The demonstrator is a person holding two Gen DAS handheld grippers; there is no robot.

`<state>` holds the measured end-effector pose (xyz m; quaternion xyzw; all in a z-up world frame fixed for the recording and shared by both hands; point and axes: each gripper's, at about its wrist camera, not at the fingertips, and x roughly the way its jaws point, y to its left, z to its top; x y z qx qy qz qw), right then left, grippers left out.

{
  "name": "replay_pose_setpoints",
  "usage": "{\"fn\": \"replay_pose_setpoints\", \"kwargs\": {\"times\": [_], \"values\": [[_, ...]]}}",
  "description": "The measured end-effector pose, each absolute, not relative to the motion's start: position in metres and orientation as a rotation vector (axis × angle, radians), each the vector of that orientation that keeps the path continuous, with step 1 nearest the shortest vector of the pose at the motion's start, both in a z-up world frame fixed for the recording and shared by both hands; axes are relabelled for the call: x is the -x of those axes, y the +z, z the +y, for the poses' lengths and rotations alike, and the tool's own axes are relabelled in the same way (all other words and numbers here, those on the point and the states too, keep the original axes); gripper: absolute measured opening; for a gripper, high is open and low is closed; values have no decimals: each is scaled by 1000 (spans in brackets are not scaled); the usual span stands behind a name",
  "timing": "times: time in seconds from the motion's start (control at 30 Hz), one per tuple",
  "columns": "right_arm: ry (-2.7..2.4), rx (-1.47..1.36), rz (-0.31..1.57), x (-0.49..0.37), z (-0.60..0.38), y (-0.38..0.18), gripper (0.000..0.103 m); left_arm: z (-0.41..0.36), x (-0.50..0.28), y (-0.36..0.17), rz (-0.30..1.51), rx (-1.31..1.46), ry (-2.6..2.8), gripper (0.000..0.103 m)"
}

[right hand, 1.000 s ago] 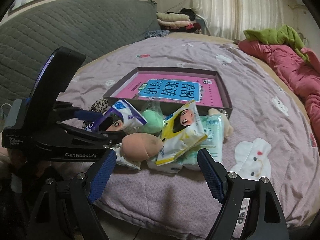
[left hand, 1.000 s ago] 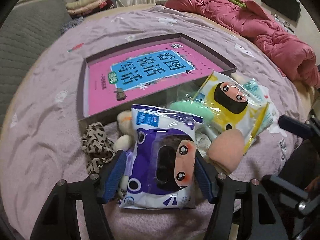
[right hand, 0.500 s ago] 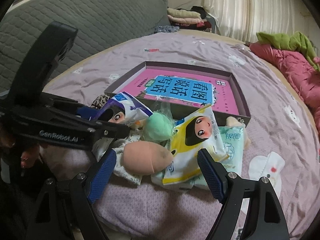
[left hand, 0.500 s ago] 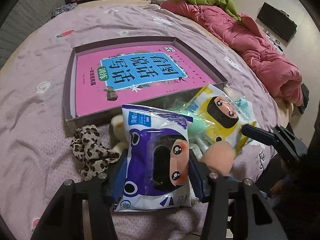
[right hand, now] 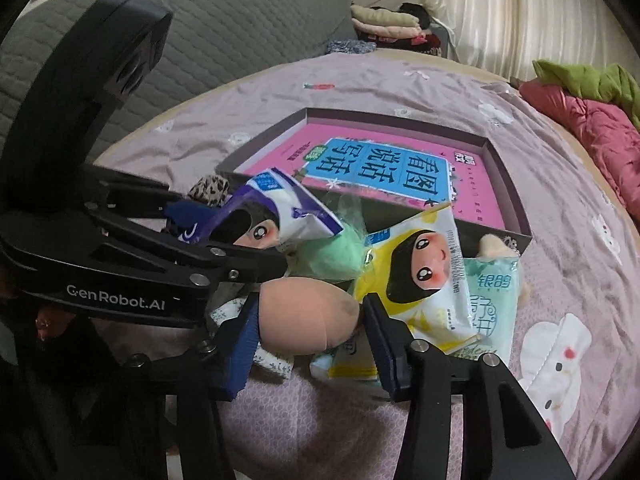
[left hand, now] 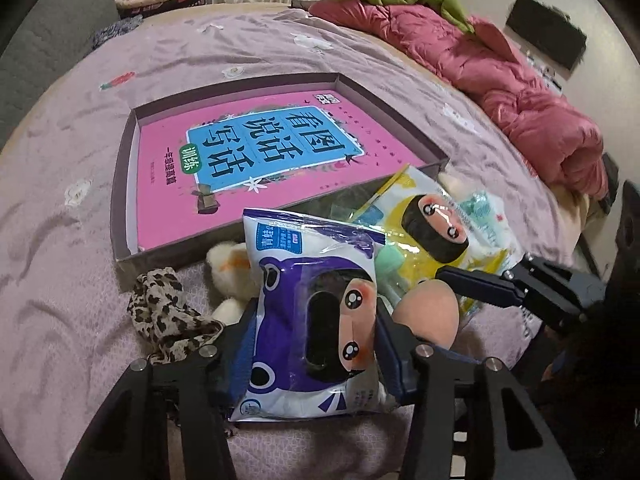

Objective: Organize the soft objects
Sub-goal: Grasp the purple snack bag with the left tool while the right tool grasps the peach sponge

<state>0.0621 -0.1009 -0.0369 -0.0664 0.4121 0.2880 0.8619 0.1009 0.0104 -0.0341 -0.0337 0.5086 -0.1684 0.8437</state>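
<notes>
Both jaws were closing: the left gripper (left hand: 316, 332) around one purple packet (left hand: 316, 320), the right gripper (right hand: 310, 326) around one peach sponge (right hand: 308, 314).

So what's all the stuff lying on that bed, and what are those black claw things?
purple packet: one, purple and white with a cartoon face, front of the pile, between the left tool's fingers
yellow packet: one, yellow and white with a cartoon face, right of the pile
peach sponge: one, egg-shaped, between the right tool's fingers
green sponge: one, mint, in clear wrap, behind the peach one
tissue pack: one, pale green, under the yellow packet
leopard cloth: one, brown spotted, left of the pile
plush toy: one, cream, partly hidden
box: one, dark shallow tray, holding a pink book
quilt: one, pink, far right
left tool: black, closing on the purple packet
right tool: black, closing on the peach sponge
</notes>
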Motion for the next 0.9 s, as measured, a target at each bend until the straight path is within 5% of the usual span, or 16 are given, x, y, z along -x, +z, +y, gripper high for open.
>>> {"fn": "replay_pose_setpoints", "kwargs": {"times": [0.37, 0.9], "values": [[584, 48, 796, -61, -122, -10, 51, 21, -98, -27, 1045, 180, -395, 42], [542, 31, 781, -64, -134, -8, 51, 36, -100, -18, 990, 282, -382, 43]]}}
